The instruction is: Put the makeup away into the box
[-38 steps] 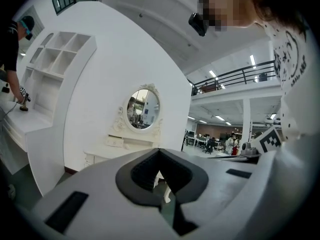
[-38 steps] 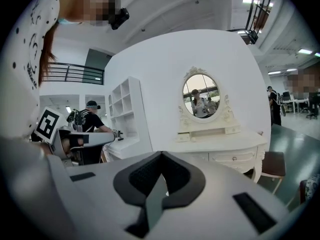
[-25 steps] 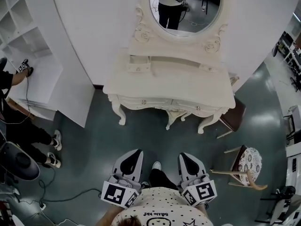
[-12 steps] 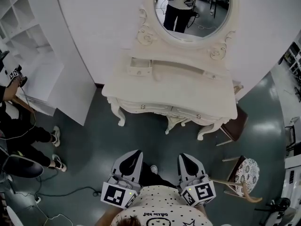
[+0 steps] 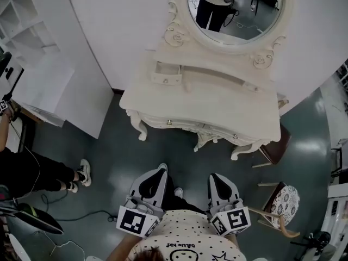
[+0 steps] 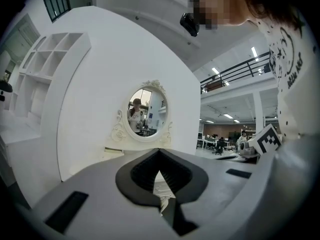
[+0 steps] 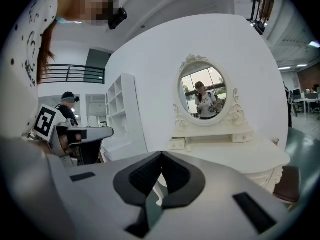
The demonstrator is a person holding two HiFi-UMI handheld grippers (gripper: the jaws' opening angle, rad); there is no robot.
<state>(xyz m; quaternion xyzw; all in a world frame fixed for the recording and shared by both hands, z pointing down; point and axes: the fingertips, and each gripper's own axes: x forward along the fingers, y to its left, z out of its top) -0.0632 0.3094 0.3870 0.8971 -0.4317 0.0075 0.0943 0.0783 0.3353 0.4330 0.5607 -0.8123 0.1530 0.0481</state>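
A cream dressing table (image 5: 217,110) with an oval mirror (image 5: 237,7) stands against the white wall ahead. A small drawer (image 5: 166,75) sits at the left of its raised back shelf. I cannot make out any makeup or box on it. Both grippers are held side by side low in the head view, well short of the table. My left gripper (image 5: 159,171) is shut with nothing in it, and my right gripper (image 5: 216,177) is shut and empty too. In the left gripper view the left gripper (image 6: 159,151) points at the table, as does the right gripper (image 7: 161,154) in its own view.
A wooden chair with a patterned round seat (image 5: 285,200) stands at the right, and a brown stool (image 5: 274,145) is by the table's right end. White open shelves (image 5: 32,64) are at the left. A person in dark clothes (image 5: 32,170) stands there, with cables (image 5: 70,219) on the floor.
I have come closer to the dressing table with both grippers still shut. The mirror has shifted right in the head view, and the bystander at the left has slid toward the lower left.
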